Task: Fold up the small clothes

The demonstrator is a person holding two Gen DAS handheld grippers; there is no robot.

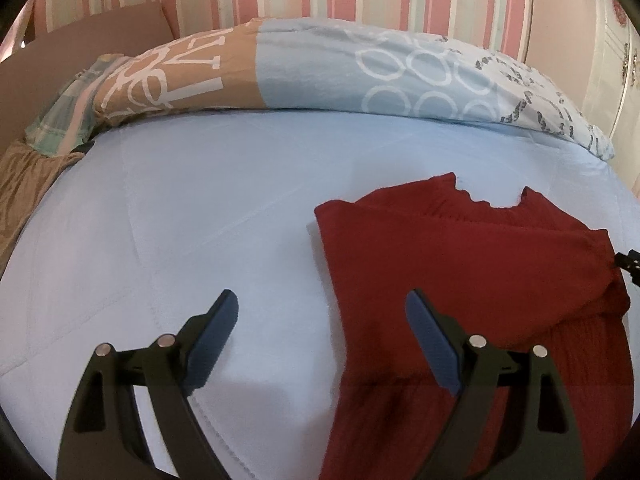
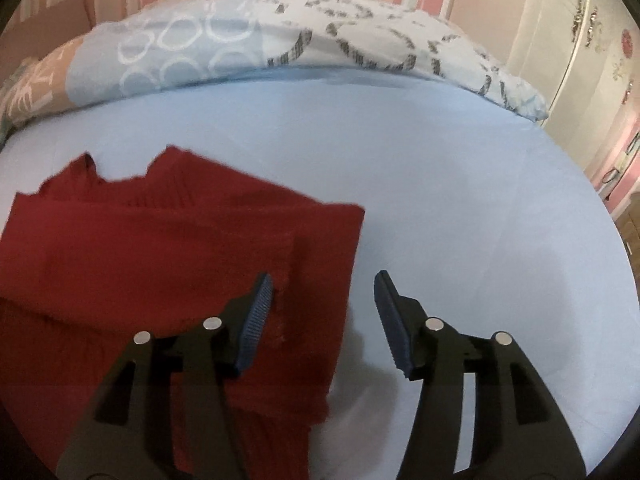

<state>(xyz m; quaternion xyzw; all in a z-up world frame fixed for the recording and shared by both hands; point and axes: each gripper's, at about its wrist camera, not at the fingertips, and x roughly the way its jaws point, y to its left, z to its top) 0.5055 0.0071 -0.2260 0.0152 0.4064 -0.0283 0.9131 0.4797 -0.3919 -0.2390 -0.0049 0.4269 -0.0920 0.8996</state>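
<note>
Both tongs hang spread wide and hold nothing: the left tongs over the red garment's left edge, the right tongs over its right edge, on the bed.

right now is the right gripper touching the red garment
Cannot tell. In the right wrist view the right gripper is open over the red garment's right edge, but neither view plainly shows contact or a gap.

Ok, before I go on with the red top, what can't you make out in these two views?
- red top: its lower hem, cut off by the bottom edge and the left tongs in the left wrist view.
- Same garment's left part, cut off by the frame edge in the right wrist view; right tongs cover some.
- Layers underneath: hidden by the top fabric.
</note>
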